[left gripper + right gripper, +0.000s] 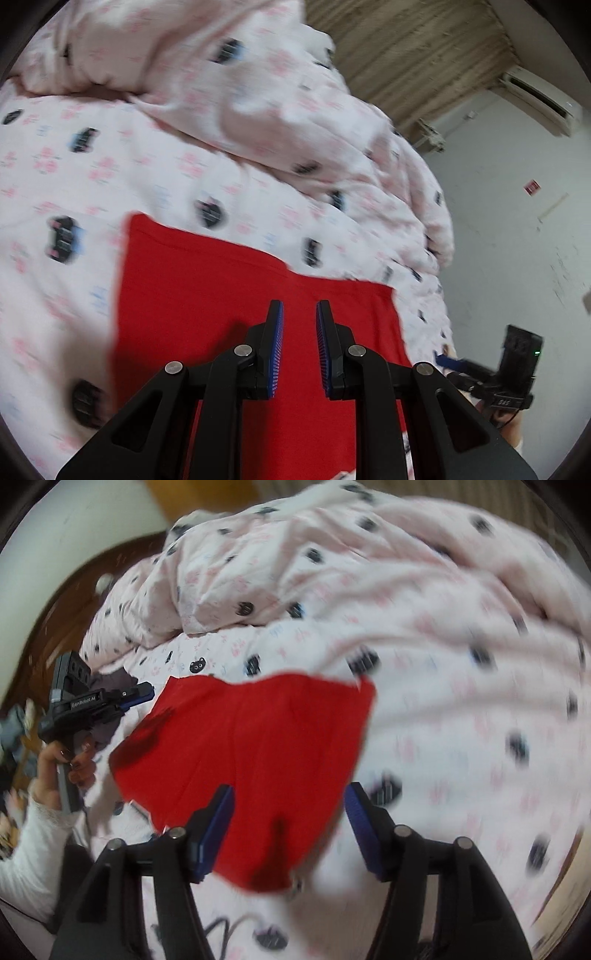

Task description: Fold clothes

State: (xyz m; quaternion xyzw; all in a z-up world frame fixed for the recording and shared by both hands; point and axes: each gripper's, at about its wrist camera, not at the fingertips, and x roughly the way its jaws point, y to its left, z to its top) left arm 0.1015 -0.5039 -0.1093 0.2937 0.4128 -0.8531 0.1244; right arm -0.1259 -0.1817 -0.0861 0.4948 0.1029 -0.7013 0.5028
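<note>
A red garment (pixel 229 295) lies flat on a pink patterned quilt (pixel 110 158) that covers the bed; in the left wrist view it fills the space from the centre down to 6 o'clock, its lower part hidden behind the black linkages of the left gripper (pixel 299 314). That gripper's jaws stand a narrow gap apart with only red cloth visible between the blue pads (pixel 277 332); they look released and hold nothing, though whether the tips touch the fabric cannot be told. At 4 o'clock in the same view the other device shows only in part, cut by the rim and blurred. In the right wrist view the red garment (pixel 258 746) sits at the centre, its near edge reaching down between the fingers toward 6 o'clock, one dark fold or shadow in it hard to read. The right gripper (pixel 290 797) has its jaws spread wide and grasps nothing. At 9 o'clock a hand (pixel 70 760) in a white sleeve (pixel 29 856) holds the left gripper's handle; a dark cloth (pixel 114 681) behind it is mostly covered. The heaped part of the quilt at 12 o'clock is smeared by motion, and its printed dark motifs cannot be made out clearly.
</note>
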